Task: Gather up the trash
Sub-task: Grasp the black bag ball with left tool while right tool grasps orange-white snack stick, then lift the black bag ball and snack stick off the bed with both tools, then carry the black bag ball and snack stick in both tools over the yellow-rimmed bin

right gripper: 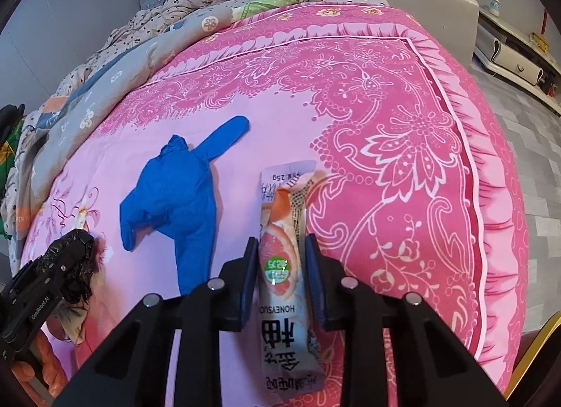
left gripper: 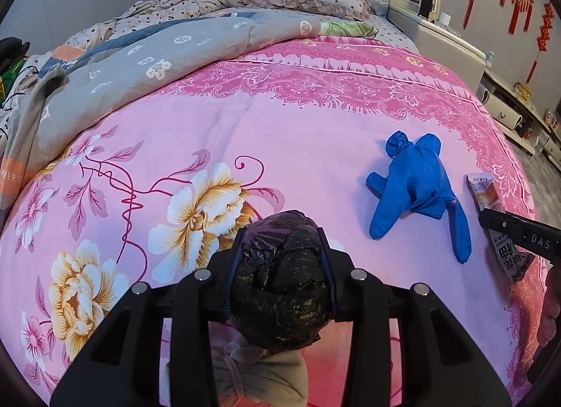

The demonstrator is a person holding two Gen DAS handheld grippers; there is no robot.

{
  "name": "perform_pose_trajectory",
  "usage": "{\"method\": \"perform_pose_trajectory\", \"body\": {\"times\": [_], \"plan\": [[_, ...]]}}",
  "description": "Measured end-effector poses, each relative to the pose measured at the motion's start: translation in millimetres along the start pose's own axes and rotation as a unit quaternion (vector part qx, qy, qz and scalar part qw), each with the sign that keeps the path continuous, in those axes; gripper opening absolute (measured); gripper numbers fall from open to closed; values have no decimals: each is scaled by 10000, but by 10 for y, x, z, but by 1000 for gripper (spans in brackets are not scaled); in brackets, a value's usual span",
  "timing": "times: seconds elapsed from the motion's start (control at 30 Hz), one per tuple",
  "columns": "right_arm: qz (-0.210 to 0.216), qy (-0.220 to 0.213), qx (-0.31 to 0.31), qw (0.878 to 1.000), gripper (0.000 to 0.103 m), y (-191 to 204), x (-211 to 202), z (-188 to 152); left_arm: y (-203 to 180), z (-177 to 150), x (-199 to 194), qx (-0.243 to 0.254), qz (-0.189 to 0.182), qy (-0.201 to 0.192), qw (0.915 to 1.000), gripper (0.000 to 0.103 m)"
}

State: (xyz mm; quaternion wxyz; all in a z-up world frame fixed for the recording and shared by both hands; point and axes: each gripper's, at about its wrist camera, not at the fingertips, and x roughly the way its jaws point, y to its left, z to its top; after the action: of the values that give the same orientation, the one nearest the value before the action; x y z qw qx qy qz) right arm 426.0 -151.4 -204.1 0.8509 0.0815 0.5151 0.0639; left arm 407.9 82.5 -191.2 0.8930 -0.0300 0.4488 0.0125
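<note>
The black bag point(left gripper: 280, 287) hides the bedspread point(left gripper: 280, 133) behind it, and the beige bundle point(left gripper: 266, 379) below it is cut off by the left view's bottom edge. In that view the right gripper point(left gripper: 491, 221) covers the middle of the packet point(left gripper: 482, 189). In the right view the packet's point(right gripper: 284, 266) lower end is cut off. Shelf items point(left gripper: 524, 88) are too small to identify.

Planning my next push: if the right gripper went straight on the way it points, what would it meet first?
The right gripper already has the long pink-and-white grapefruit snack packet between its pads. Pushed on, it would probably press into the pink floral bedspread right beneath; depth is unclear.
</note>
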Motion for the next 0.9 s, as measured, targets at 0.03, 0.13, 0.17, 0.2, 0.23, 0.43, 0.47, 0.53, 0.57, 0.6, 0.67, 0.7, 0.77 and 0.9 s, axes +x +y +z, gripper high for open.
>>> {"method": "perform_pose_trajectory", "body": {"times": [0.03,0.13,0.17,0.2,0.23,0.43,0.47,0.53,0.57,0.6,0.67,0.7,0.77,0.9], "plan": [[57,5,8,10000,25,-5,-14,0,-3,10,-31,-10,-6,-27,10000,35],[129,-27,5,9999,24,-7,-92,-17,7,34,-119,-45,-11,-81,10000,35],[151,-38,-6,9999,24,-8,-124,-25,5,41,-155,-52,-1,-102,9999,35],[173,-52,-13,9998,24,-8,-162,-38,4,47,-186,-54,0,-115,9999,35],[195,-62,-26,9998,24,-4,-199,-50,3,49,-225,-58,0,-133,9999,35],[307,-198,-79,9993,24,-21,-490,-143,-30,30,-503,-45,-1,-280,9996,35],[329,-223,-84,9992,24,-26,-549,-168,-43,19,-558,-37,6,-309,9995,35],[365,-280,-101,9989,24,-36,-674,-222,-64,-3,-669,-48,-23,-352,9994,35],[391,-310,-102,9987,24,-43,-740,-246,-73,-13,-714,-54,-39,-368,9993,35],[418,-332,-100,9985,24,-53,-797,-269,-88,-21,-764,-62,-54,-379,9992,35],[455,-386,-94,9982,24,-81,-926,-319,-130,-46,-884,-85,-89,-401,9991,35],[467,-420,-104,9980,24,-92,-984,-337,-152,-57,-942,-88,-114,-422,9990,35],[489,-480,-119,9976,24,-115,-1107,-383,-216,-93,-1087,-58,-160,-507,9986,35],[516,-565,-78,9970,24,-209,-1344,-494,-370,-166,-1340,-70,-337,-548,9979,35]]}}
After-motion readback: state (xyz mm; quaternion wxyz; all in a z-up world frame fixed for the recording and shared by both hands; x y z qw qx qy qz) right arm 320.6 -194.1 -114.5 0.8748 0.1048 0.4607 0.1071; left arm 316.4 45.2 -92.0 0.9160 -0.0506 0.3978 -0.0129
